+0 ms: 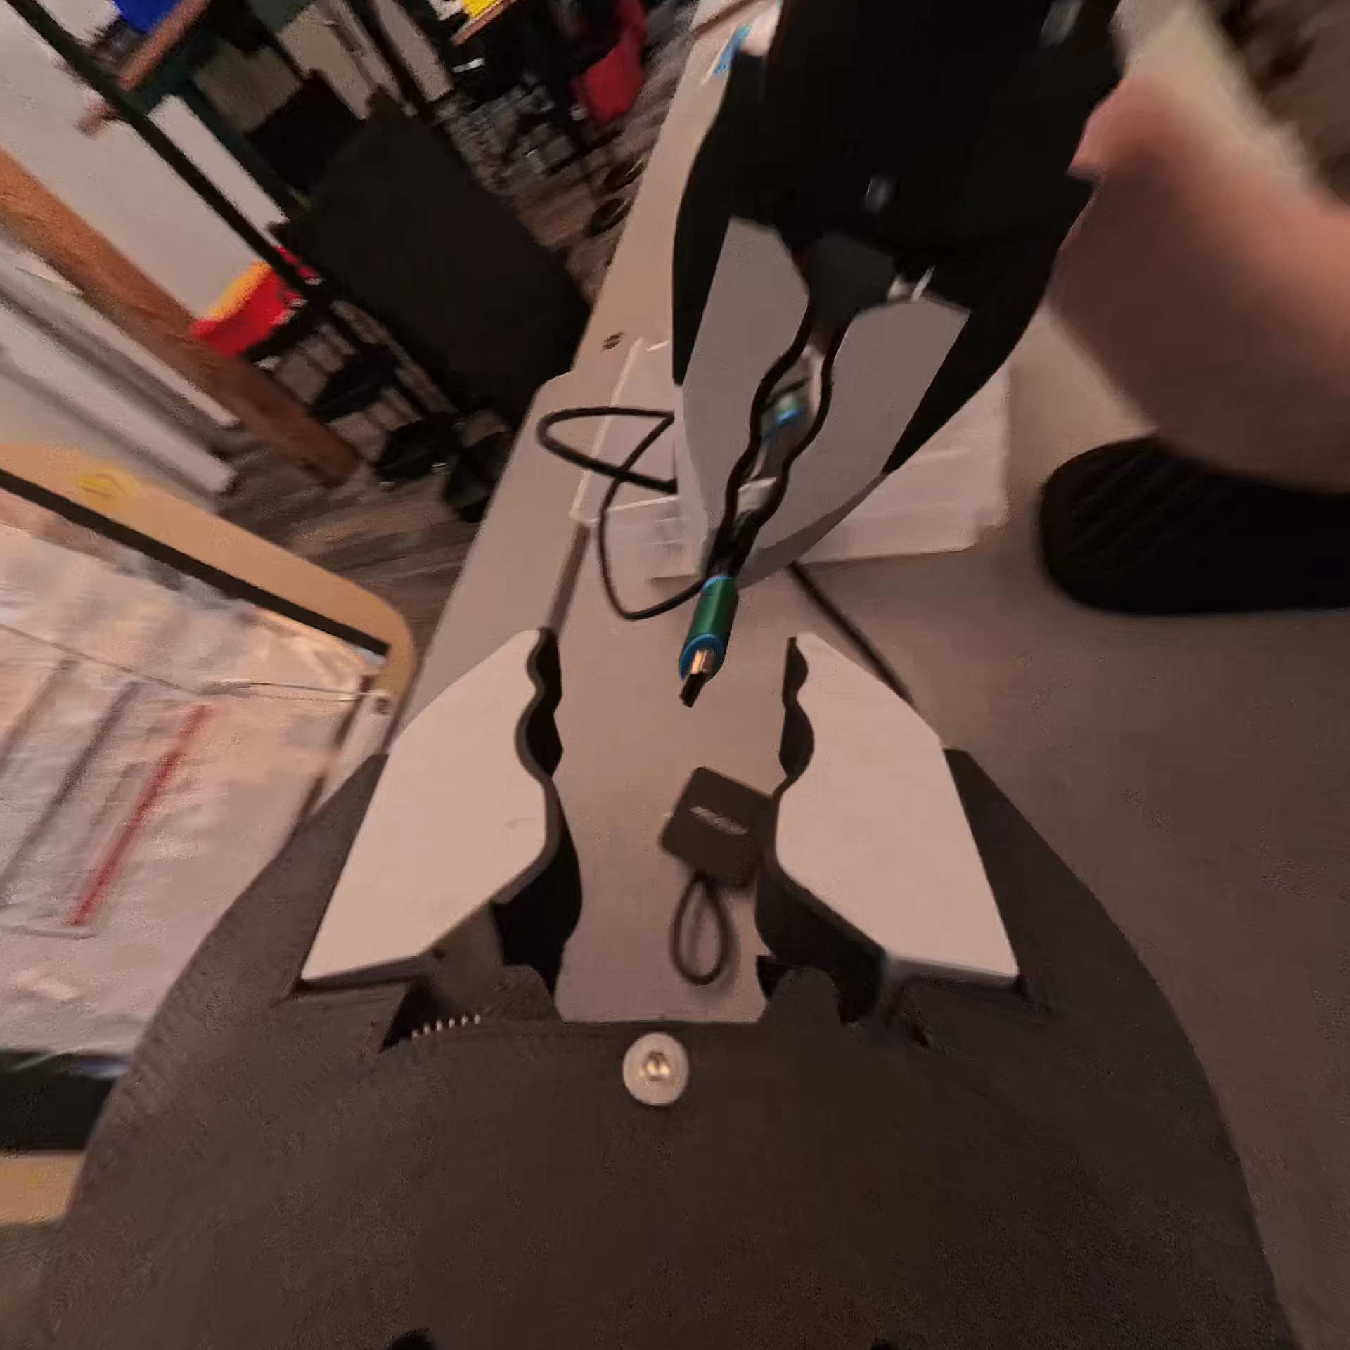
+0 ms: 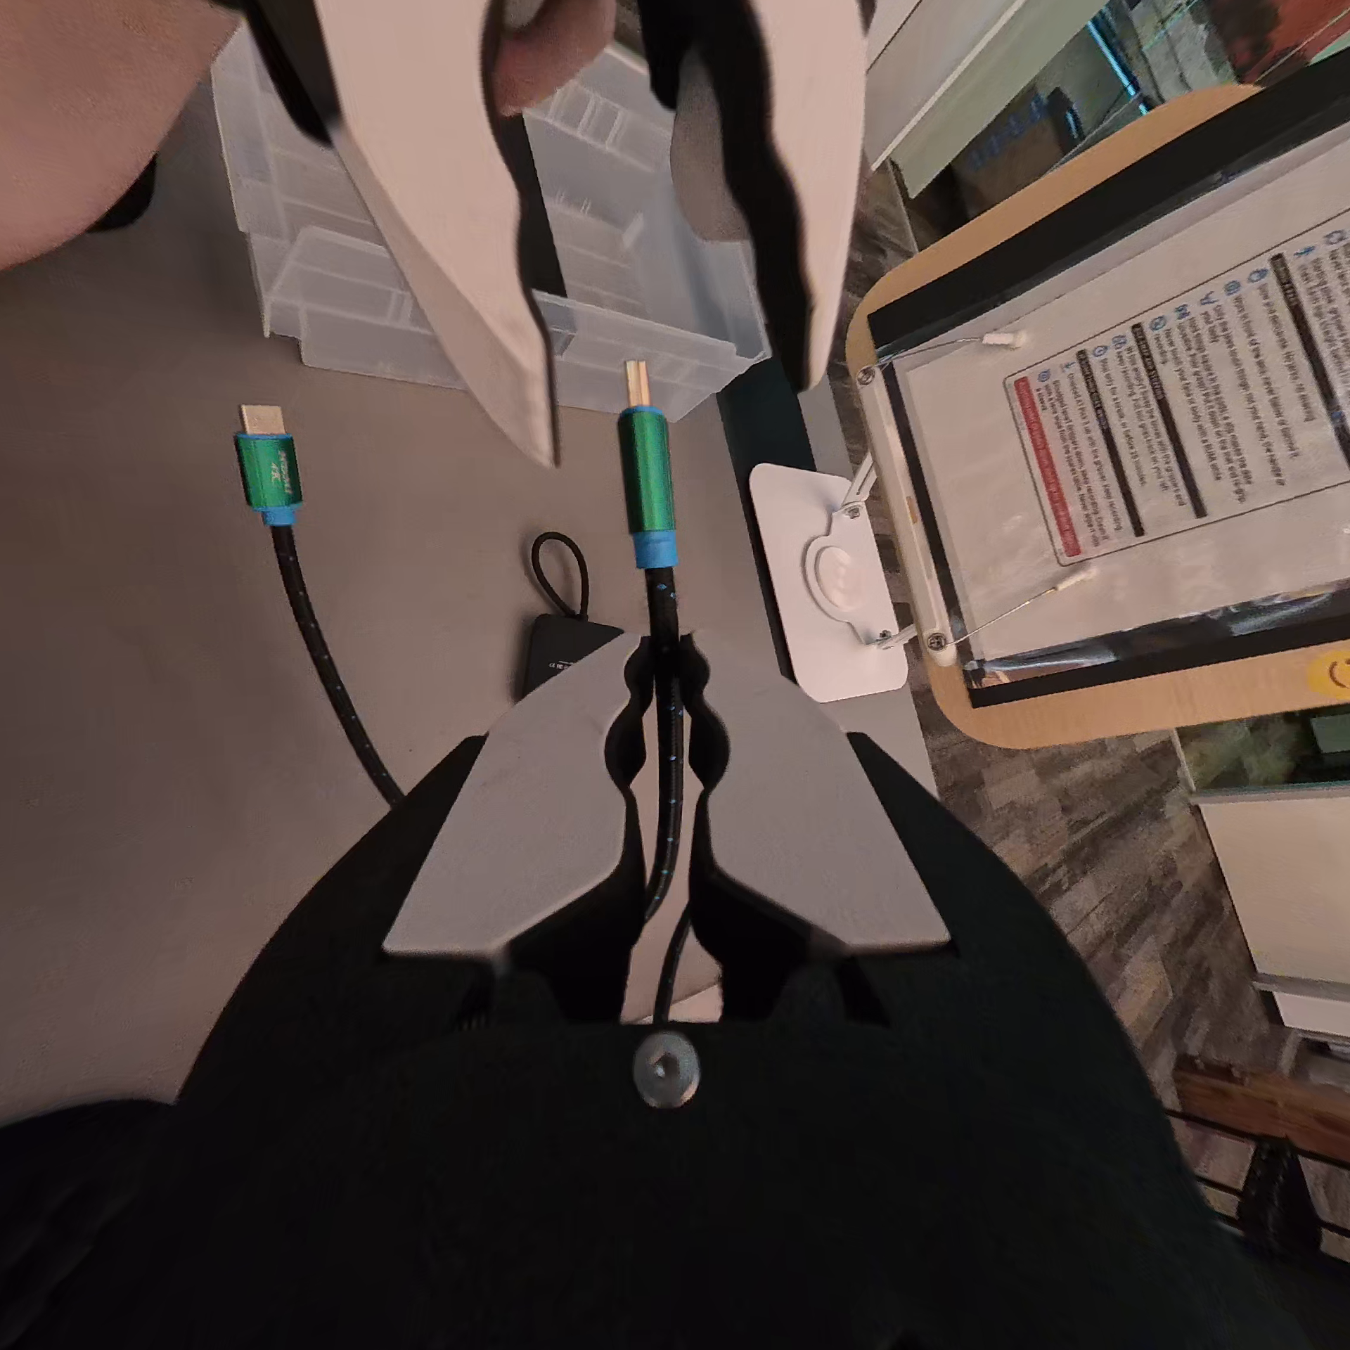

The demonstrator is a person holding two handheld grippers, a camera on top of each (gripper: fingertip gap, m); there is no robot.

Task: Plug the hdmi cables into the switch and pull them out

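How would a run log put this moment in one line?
right hand-held gripper: shut on braided cable | left hand-held gripper: open, empty | switch: unplugged, on table

Each wrist view looks steeply down, close above the grey table [image 1: 1023, 803], along its own fingers and facing the opposing gripper; both share the black switch [image 1: 719, 825] and green-plugged cable [image 2: 644, 482].

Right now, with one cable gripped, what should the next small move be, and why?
Probably lower the open left gripper onto the black switch to steady it: the right gripper is shut on the braided cable, whose green plug is still unplugged.
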